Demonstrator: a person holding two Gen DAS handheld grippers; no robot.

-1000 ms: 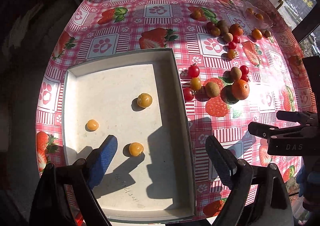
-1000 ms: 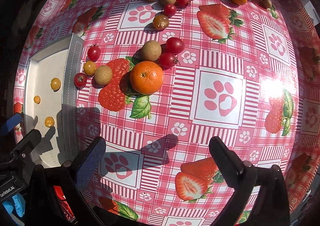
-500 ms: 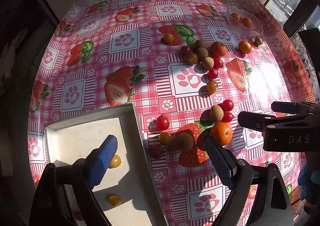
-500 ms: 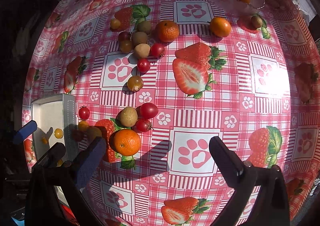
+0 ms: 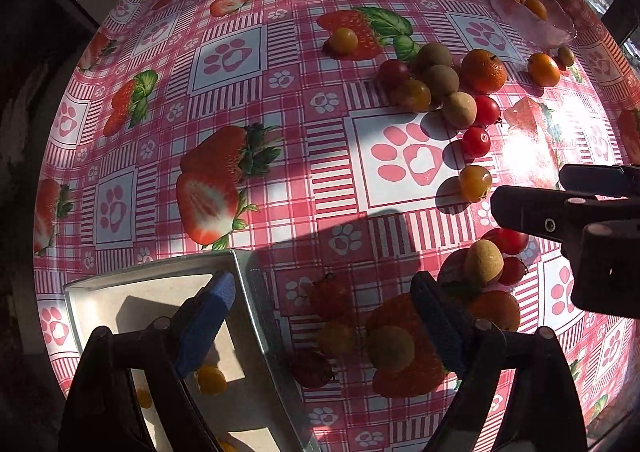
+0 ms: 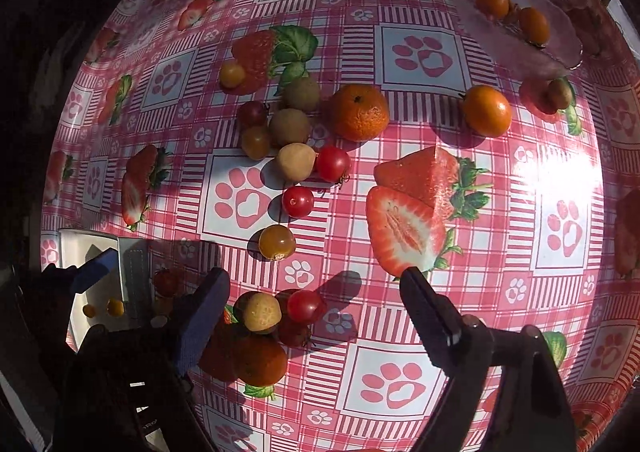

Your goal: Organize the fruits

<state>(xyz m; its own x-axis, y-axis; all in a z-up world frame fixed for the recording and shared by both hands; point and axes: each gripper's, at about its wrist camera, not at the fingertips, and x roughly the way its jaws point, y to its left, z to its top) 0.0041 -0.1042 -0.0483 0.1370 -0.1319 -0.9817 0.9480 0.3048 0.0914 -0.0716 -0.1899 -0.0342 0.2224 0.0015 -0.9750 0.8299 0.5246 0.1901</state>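
Sorting under way: left gripper (image 5: 320, 316) spread empty, right gripper (image 6: 312, 308) closing on nothing; next, grasp a yellow cherry tomato (image 6: 277, 242) for the tray (image 5: 256, 316)

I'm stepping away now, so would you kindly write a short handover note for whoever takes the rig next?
Left hand-held gripper: open, empty, hanging over the tray's right edge and the shaded near fruits.
Right hand-held gripper: empty, jaws closing, nothing between them, above the near cluster.
Tray: holds a few small yellow tomatoes.
Glass dish: holds two orange fruits.
Done: only those few pieces are sorted.
Left: two loose clusters on the tablecloth, with oranges, red tomatoes, brown fruits and yellow tomatoes.
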